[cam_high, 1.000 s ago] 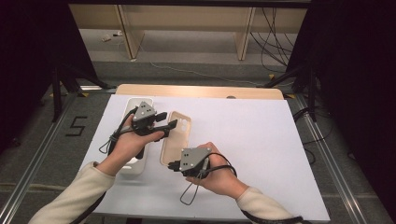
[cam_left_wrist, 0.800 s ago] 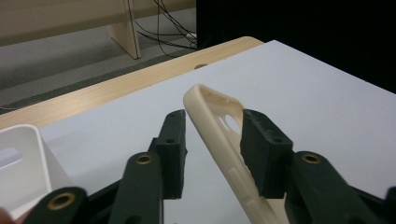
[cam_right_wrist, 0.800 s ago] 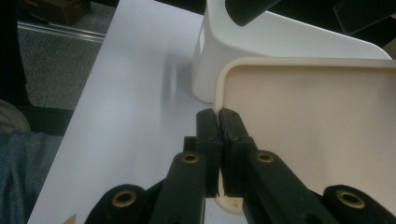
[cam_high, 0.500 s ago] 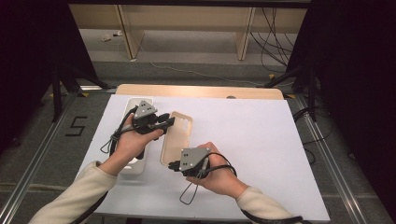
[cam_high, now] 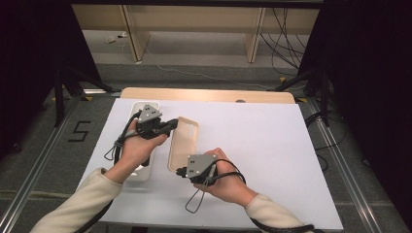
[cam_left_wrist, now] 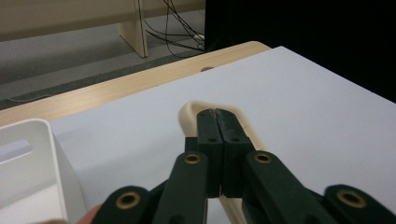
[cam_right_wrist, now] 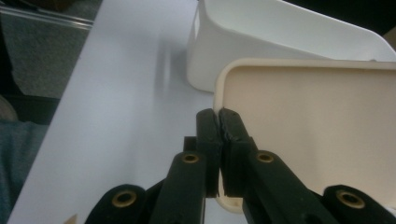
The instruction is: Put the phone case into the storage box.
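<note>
Left tongs (cam_high: 171, 124) just closed, pinching beige lid (cam_high: 183, 141) far rim, right tongs (cam_high: 180, 172) clamping its near edge

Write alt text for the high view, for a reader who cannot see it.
Two hand-held claws grip a beige tray lid on a white table: the left claw is shut on its far edge, having just been closing, and the right claw is shut on its near edge. A white bin stands just left of the lid.

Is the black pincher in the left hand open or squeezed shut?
Shut. The left gripper has just been closing, and its jaws now meet on the rim of the beige tray.
</note>
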`<action>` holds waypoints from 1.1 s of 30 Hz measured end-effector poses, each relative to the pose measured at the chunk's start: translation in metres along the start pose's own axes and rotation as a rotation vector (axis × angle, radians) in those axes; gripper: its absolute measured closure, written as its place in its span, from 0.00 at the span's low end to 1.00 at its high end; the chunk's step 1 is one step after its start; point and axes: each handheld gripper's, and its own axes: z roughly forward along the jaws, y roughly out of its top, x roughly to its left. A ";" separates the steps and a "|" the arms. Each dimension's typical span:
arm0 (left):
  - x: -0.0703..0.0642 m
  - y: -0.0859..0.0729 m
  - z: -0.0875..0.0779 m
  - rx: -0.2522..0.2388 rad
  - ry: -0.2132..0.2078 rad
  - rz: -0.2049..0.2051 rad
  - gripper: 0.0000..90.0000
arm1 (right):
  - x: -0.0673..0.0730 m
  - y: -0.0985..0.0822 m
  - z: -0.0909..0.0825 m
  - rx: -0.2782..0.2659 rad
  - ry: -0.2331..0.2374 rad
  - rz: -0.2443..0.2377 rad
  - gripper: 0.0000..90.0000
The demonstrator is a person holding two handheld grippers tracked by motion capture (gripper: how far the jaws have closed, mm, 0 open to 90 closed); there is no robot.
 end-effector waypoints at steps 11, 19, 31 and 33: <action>0.001 0.004 0.000 -0.034 0.016 0.010 0.57 | -0.003 -0.001 -0.003 -0.002 -0.018 0.010 0.99; -0.003 0.009 0.002 -0.027 -0.016 0.003 0.54 | 0.000 -0.001 -0.001 0.019 -0.024 0.001 0.99; -0.007 0.012 0.002 -0.026 -0.015 0.036 0.39 | -0.001 0.000 -0.003 0.015 -0.034 -0.008 0.99; -0.008 0.011 0.004 -0.015 -0.007 0.042 0.37 | -0.001 0.001 -0.003 0.016 -0.040 -0.015 0.99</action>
